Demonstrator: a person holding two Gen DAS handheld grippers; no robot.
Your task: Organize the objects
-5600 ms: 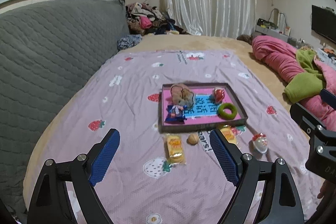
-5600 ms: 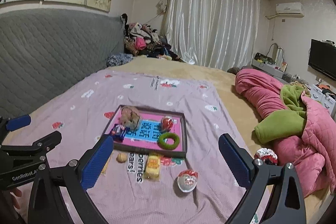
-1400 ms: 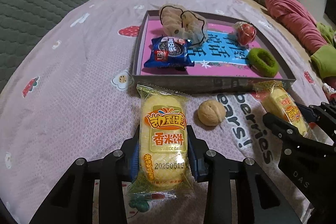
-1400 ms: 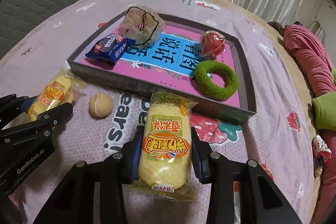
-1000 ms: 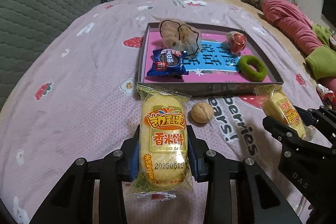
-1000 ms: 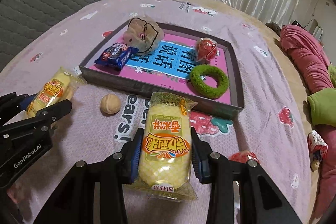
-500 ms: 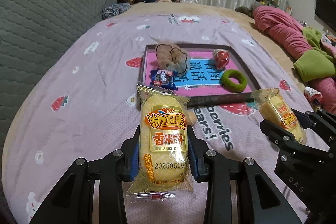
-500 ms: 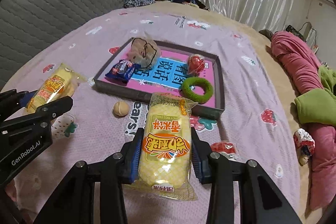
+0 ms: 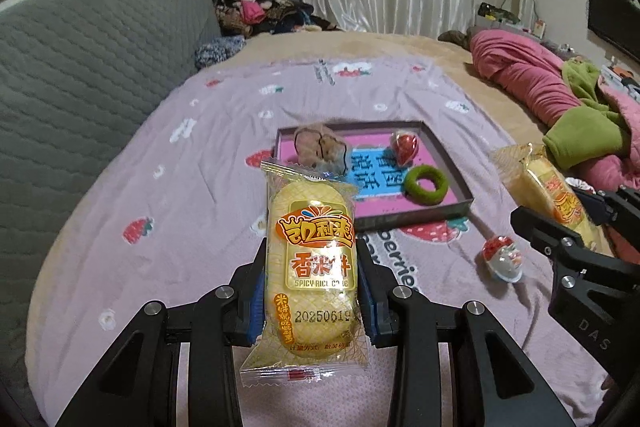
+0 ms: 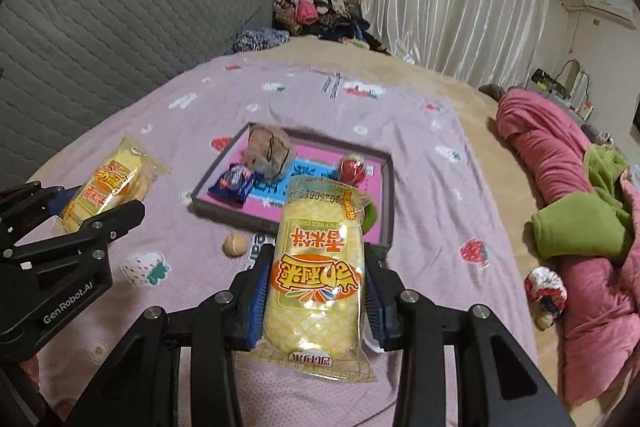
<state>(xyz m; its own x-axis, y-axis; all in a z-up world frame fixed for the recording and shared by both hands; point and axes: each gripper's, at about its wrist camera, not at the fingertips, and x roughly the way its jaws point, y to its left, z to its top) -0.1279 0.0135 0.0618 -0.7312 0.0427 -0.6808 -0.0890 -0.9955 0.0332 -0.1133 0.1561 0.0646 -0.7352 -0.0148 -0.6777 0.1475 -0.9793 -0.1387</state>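
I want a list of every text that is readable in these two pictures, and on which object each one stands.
"SPICY RICE", "20250619": rice cracker packet in the left gripper; its large characters are Chinese.
"GenRobot.AI": left gripper body, right wrist view.
"DAS": right gripper body, left wrist view.
"berries": pink blanket.
Second rice cracker packet: upside down, date partly readable.
Tray print: blurred.

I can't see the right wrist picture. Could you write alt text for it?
A two-finger gripper clamps a yellow rice-cracker packet above a pink strawberry-print bedspread. Beyond lies a tray holding snacks and a green ring, with a walnut in front. At left, the other gripper holds a matching packet.
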